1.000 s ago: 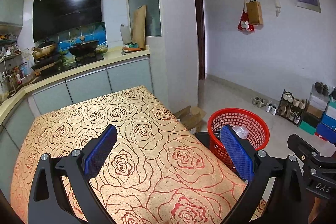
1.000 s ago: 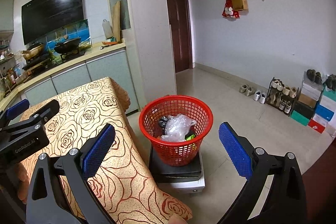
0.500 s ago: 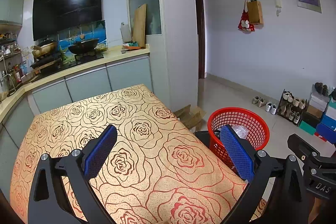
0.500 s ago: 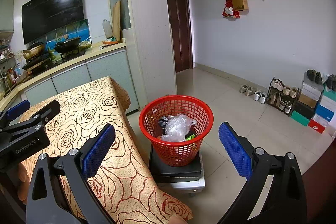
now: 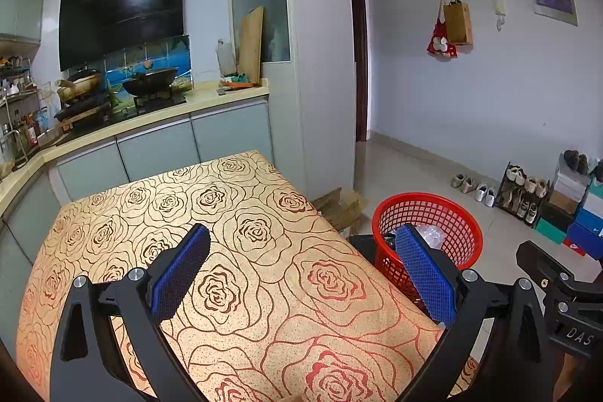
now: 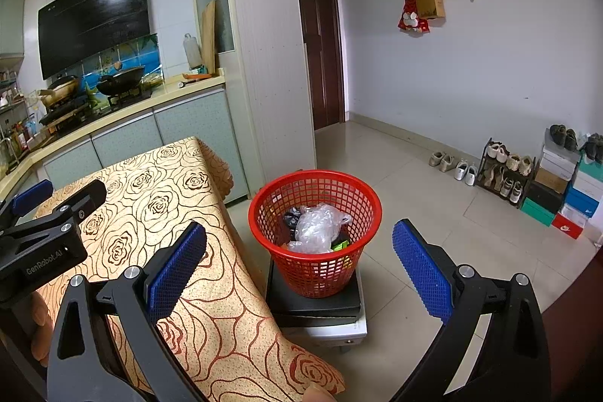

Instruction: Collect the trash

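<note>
Both grippers held apart, nothing clamped. Red basket (image 6: 314, 232) with plastic bag (image 6: 316, 226) seen on floor off tabletop's right edge (image 6: 230, 251), directly ahead of right gripper (image 6: 299, 264); left gripper (image 5: 301, 274) over tabletop, farther.

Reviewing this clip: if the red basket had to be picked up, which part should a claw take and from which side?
Take the red basket by its top rim, coming down from above with one finger inside and one outside. It stands upright and open-topped on a dark platform, and it looks too wide for the right claw to span. The near rim looks best: the trash lies low inside, clear of it.
</note>
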A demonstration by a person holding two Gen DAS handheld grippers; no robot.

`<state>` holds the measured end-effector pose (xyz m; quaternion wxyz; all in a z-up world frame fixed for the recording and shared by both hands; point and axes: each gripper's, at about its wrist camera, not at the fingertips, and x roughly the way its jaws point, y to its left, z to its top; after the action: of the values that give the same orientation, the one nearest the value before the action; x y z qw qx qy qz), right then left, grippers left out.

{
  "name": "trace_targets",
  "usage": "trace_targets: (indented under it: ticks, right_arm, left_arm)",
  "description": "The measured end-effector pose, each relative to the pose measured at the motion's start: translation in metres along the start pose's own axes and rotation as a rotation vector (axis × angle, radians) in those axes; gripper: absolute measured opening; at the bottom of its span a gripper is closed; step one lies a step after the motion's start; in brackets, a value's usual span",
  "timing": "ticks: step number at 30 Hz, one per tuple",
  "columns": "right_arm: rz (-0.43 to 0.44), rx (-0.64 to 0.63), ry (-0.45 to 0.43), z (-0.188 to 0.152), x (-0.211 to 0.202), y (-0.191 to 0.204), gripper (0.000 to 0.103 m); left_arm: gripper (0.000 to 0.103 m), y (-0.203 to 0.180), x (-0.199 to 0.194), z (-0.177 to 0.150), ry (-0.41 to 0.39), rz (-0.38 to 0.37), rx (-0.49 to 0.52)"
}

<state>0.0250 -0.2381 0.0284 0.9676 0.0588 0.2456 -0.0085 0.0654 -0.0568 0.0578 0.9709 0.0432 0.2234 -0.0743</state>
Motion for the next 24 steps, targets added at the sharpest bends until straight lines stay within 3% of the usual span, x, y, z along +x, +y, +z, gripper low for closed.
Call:
trace_targets:
  ticks: [24]
  right_arm:
    - [0.001, -0.002, 0.001, -0.0008, -0.0007, 0.003, 0.096]
  left_arm:
    - [0.095, 0.0022, -0.0036, 0.0005, -0.018, -0.017, -0.006]
